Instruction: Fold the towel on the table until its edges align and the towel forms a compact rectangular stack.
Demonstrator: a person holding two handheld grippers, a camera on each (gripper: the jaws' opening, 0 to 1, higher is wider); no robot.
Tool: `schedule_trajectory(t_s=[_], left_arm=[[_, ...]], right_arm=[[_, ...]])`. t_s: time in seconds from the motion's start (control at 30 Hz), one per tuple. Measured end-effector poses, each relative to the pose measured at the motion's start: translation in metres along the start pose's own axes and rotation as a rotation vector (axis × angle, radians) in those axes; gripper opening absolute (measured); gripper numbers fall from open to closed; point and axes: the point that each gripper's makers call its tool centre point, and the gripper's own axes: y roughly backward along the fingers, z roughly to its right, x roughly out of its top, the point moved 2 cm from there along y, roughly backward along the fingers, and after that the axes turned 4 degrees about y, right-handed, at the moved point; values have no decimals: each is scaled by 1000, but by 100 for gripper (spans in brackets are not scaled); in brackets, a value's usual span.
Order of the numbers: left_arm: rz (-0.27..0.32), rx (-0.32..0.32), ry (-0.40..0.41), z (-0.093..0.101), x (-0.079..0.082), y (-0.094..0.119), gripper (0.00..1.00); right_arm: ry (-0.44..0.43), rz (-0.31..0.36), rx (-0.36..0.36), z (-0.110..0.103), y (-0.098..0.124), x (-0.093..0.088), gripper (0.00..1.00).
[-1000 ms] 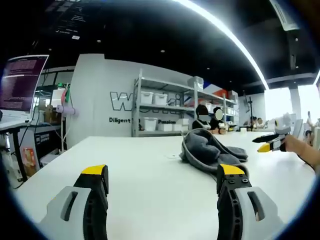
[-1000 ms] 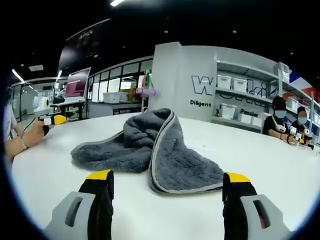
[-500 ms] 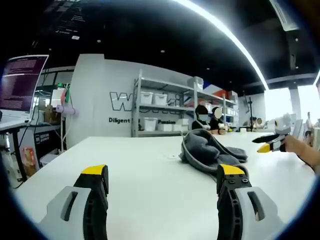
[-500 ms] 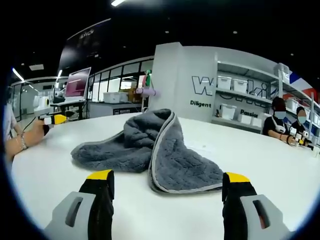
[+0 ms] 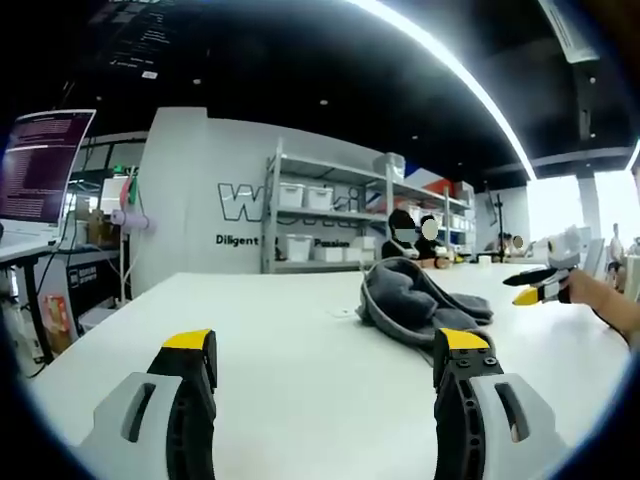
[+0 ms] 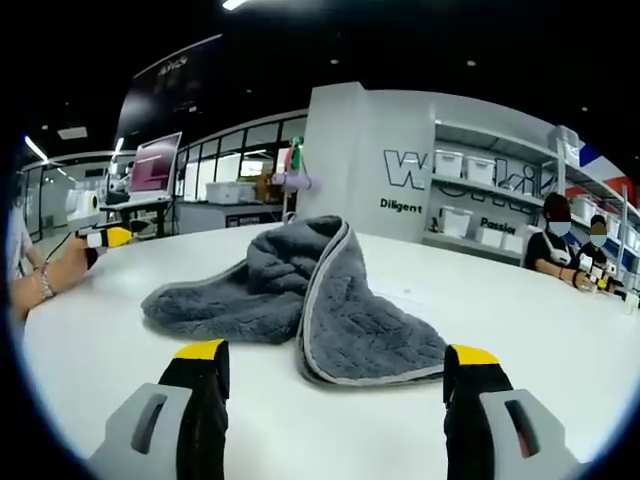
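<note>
A crumpled grey towel (image 6: 300,295) with a pale border lies heaped on the white table (image 6: 530,310), just beyond my right gripper (image 6: 335,362), whose yellow-tipped jaws stand wide apart and empty. In the left gripper view the same towel (image 5: 415,295) lies ahead and to the right of my left gripper (image 5: 327,350), which is open with nothing between its jaws. The right gripper's yellow tip (image 5: 528,294) shows at the far right there, held by a hand. The left gripper's tip (image 6: 110,238) shows at the far left of the right gripper view.
A white wall with lettering and shelves (image 5: 310,215) of white bins stands behind the table. Two seated people (image 6: 575,250) are at the far end. A monitor (image 5: 45,165) on a desk stands off the table's left side.
</note>
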Motion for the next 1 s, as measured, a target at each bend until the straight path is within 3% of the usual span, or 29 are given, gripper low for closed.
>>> schedule_trajectory(t_s=[0.73,1.0], left_arm=[[-7,-30,-8,8,2,1,88],[14,-42,-4,11,9,2,88]], right_arm=[[-19,24,8,-1,-1,5,88],[-21,73,48,-9,-7,16,85]])
